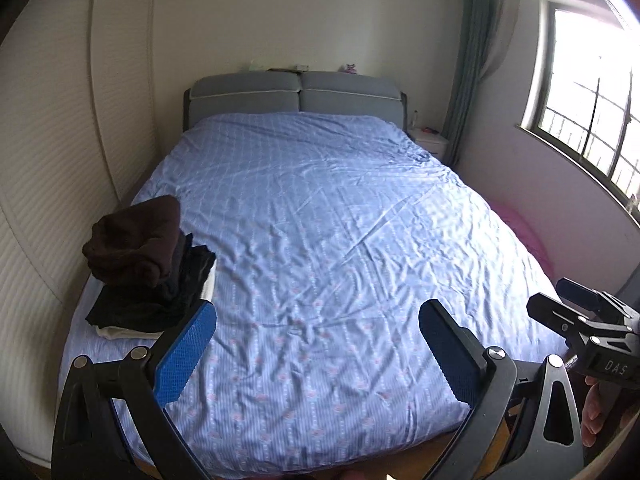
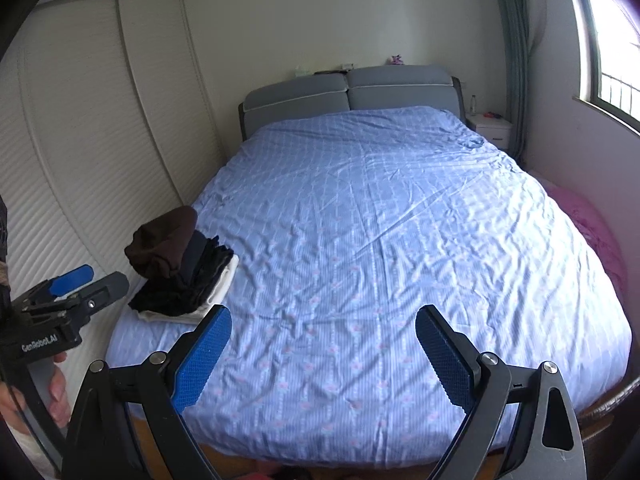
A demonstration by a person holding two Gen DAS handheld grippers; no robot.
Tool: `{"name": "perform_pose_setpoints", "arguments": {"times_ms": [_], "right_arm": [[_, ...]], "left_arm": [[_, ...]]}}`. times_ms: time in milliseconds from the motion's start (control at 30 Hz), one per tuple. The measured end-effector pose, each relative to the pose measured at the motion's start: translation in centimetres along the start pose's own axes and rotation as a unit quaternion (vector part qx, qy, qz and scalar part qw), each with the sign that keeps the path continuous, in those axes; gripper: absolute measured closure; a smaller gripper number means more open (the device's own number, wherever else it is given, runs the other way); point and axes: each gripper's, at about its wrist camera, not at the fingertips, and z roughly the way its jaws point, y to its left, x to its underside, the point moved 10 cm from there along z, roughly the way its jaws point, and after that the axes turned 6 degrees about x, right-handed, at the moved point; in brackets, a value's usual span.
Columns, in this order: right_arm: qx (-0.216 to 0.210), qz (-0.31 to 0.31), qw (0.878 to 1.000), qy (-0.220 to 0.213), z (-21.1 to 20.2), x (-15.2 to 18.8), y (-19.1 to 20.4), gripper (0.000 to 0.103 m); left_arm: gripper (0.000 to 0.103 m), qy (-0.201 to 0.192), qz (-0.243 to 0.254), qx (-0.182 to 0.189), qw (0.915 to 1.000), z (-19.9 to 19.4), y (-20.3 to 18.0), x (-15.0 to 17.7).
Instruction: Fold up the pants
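Note:
A stack of folded clothes sits on the bed's near left side, with brown pants (image 1: 134, 240) on top of black and white garments (image 1: 160, 300). It also shows in the right wrist view (image 2: 164, 246). My left gripper (image 1: 316, 312) is open and empty above the foot of the bed, to the right of the stack. My right gripper (image 2: 322, 320) is open and empty, further right over the bed. The left gripper shows at the left edge of the right wrist view (image 2: 88, 282). The right gripper shows at the right edge of the left wrist view (image 1: 560, 296).
The bed (image 1: 340, 220) has a wrinkled blue patterned cover and a grey headboard (image 1: 296, 96). White louvred wardrobe doors (image 1: 60, 160) run along the left. A white nightstand (image 1: 430, 142), green curtain and window (image 1: 592, 100) are at the right. A pink rug (image 2: 592, 224) lies beside the bed.

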Motion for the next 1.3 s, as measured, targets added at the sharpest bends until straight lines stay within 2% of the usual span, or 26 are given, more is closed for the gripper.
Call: {"name": "perform_pose_setpoints", "arguments": {"times_ms": [167,433,667,1300], "right_arm": [[0.008,0.008,1.0,-0.016,-1.5,-0.3,-1.6,0.009],[0.019,0.023,0.999,-0.028,-3.1,-0.2,-3.5,0.009],[0.024,0.027,0.999,-0.031,-3.7,0.0,-4.5,0.009],[0.024,0.024,0.999,-0.03,-3.9,0.1,-4.8,0.009]], "left_arm": [[0.0,-0.015,0.021,0.002,0.9997,-0.8,-2.3,-0.5],[0.0,-0.017,0.025,0.023,0.9993,-1.0,-4.2,-0.7],[0.0,-0.023,0.023,0.037,0.9988,-1.2,-5.2,-0.9],[0.0,-0.023,0.026,0.047,0.9983,-1.2,-6.2,-0.3]]}}
